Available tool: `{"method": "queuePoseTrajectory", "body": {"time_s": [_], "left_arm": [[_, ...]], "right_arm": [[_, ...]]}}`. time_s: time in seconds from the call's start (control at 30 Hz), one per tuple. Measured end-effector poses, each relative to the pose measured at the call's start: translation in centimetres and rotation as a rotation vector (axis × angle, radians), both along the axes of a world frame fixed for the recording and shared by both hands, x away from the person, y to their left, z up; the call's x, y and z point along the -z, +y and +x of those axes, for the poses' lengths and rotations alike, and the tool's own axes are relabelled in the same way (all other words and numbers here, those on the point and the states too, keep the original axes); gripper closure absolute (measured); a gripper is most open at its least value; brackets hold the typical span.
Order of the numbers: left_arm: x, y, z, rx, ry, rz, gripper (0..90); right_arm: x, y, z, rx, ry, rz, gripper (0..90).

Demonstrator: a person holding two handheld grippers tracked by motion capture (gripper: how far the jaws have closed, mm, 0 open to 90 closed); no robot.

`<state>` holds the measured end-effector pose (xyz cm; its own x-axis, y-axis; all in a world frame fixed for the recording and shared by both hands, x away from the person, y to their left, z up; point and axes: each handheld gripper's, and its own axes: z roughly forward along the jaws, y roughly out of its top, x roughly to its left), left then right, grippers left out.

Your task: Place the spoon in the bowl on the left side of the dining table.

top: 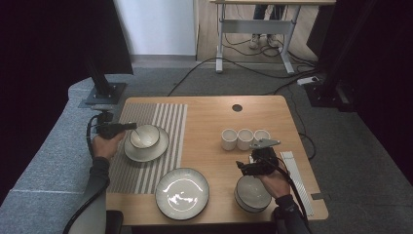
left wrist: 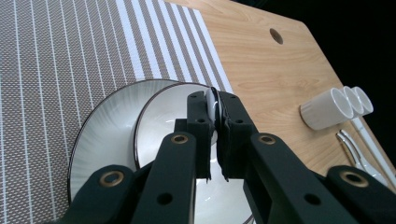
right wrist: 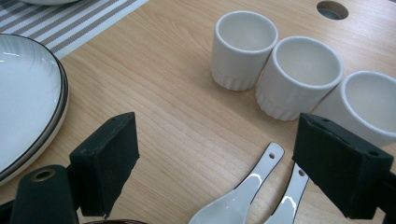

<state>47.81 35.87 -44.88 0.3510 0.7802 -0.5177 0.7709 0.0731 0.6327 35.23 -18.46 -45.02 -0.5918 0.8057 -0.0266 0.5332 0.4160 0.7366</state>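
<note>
Stage: table setting under way; one bowl (top: 144, 136) already stands on a plate (top: 146, 150) on the striped mat (top: 146, 146).
Left gripper (left wrist: 215, 109): jaws closed on the bowl's thin rim, at its near edge.
Right gripper (right wrist: 215, 163): jaws wide apart, holding nothing, above two spoons (right wrist: 243, 196).
Left to do: second bowl (top: 252, 193), just under the right hand, and second plate (top: 181, 193) appear not yet paired.
Materials: glazed white ceramic, dark-rimmed; three ribbed-base cups (right wrist: 299, 77) ahead of the right gripper; woven mat, wood-grain table (top: 214, 122).
</note>
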Motion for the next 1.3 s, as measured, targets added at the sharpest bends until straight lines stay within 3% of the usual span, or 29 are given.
{"method": "queuePoseTrajectory", "body": {"time_s": [0.37,0.77,1.3], "left_arm": [[0.8,1.5,0.6,-0.042,-0.018,-0.002,81.1],[1.7,1.9,0.7,-0.087,-0.043,0.077,73.0],[2.8,1.6,1.0,-0.096,-0.043,0.117,64.1]], "right_arm": [[0.2,-0.2,0.0,0.001,0.005,-0.003,14.3],[0.4,-0.1,0.1,-0.005,0.012,-0.010,14.6],[0.6,-0.6,0.1,0.003,0.012,-0.006,14.6]]}}
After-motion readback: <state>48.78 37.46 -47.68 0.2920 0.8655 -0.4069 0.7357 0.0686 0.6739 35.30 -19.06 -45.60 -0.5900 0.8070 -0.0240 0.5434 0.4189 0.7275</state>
